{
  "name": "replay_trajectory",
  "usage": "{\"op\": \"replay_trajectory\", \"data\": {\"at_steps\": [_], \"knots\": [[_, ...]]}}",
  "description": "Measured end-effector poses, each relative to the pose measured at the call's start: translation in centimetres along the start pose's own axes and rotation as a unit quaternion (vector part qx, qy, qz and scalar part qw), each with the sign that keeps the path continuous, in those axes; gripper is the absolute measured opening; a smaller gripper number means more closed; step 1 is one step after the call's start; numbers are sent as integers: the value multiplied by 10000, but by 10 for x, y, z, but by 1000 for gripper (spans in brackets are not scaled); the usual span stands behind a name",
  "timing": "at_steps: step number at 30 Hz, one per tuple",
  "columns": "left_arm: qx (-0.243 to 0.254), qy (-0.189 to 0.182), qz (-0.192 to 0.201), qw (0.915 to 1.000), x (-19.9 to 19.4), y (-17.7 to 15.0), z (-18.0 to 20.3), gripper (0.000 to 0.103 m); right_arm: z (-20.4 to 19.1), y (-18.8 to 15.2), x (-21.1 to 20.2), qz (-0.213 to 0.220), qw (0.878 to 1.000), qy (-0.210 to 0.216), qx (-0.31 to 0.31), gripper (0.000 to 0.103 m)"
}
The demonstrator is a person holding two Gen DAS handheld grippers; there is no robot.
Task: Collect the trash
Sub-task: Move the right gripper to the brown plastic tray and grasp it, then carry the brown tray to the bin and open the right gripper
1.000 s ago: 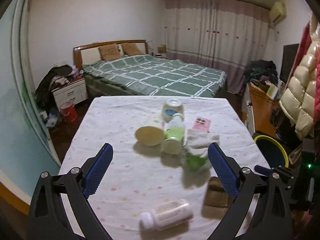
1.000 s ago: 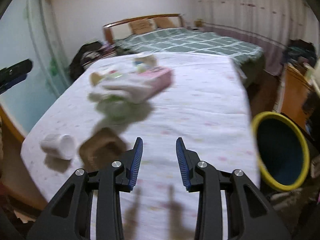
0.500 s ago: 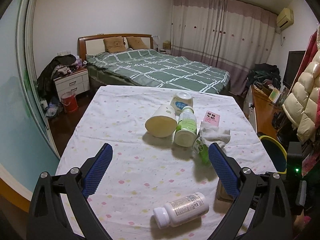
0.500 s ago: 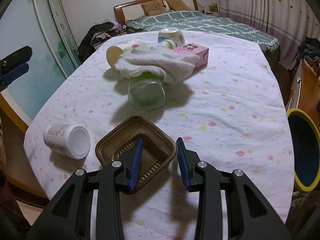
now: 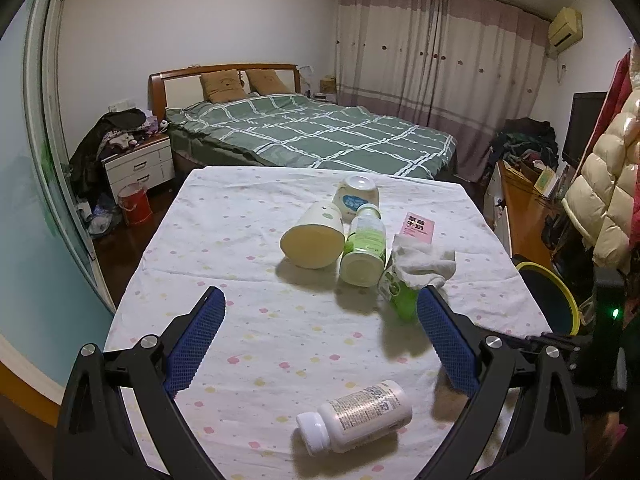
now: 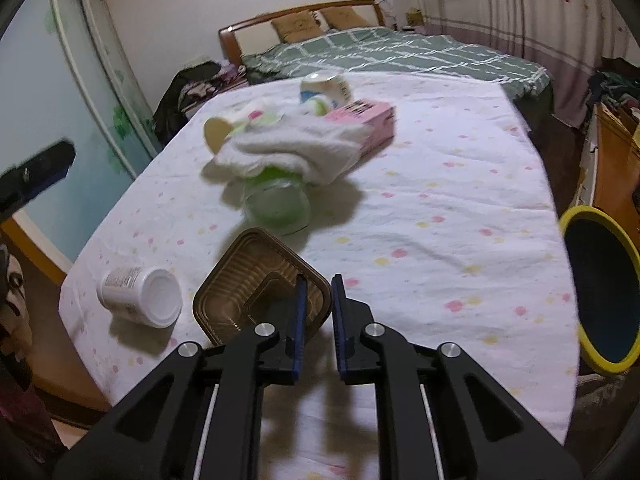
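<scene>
The right gripper [image 6: 318, 312] has just been closing its jaws, now clenched on the near rim of the brown ribbed plastic tray [image 6: 256, 280], which sits at the desk's [image 6: 440, 200] near edge, at seven o'clock from the clear green-tinted plastic cup [image 6: 280, 204] under a white cloth [image 6: 288, 148]. The tray looks light, thin and flexible; its wall may buckle, so the stiffer rim corner seems the best hold. The left gripper [image 5: 320, 344] hangs released above a white pill bottle [image 5: 356, 416]. The yellow-rimmed bin [image 6: 600, 292] waits at three o'clock.

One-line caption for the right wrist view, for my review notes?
Right gripper, jaws just closing, pinches the rim of the brown plastic tray on the table, yellow-rimmed bin waiting alongside.
</scene>
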State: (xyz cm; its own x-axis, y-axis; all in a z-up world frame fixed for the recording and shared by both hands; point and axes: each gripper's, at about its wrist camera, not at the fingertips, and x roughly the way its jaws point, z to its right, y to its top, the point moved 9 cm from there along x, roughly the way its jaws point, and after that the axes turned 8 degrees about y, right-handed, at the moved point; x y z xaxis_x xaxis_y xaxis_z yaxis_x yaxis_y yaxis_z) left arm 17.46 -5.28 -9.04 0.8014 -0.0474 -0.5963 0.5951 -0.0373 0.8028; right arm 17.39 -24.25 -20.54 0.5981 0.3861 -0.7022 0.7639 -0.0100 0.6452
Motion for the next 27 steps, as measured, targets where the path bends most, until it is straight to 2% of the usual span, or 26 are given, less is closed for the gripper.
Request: {"op": "replay_trajectory", "data": {"at_steps": [6,12,16,20,27], "knots": [[-10,-5,-40,10000,1,-1,4,95,33,10,-24,290,9989,-244,281,12],[51,-7,-31,10000,1,-2,8,95,94,20,-59,656,9921,-791,723,12],[52,-10,-53,10000,2,-3,9,95,145,21,-85,885,9821,-1271,1075,12],[115,-11,-107,9999,4,-5,15,95,207,17,-108,1012,9668,-1807,1497,12],[202,-13,-146,9997,8,-4,23,95,296,-5,-113,848,9434,-2416,2106,12]]}}
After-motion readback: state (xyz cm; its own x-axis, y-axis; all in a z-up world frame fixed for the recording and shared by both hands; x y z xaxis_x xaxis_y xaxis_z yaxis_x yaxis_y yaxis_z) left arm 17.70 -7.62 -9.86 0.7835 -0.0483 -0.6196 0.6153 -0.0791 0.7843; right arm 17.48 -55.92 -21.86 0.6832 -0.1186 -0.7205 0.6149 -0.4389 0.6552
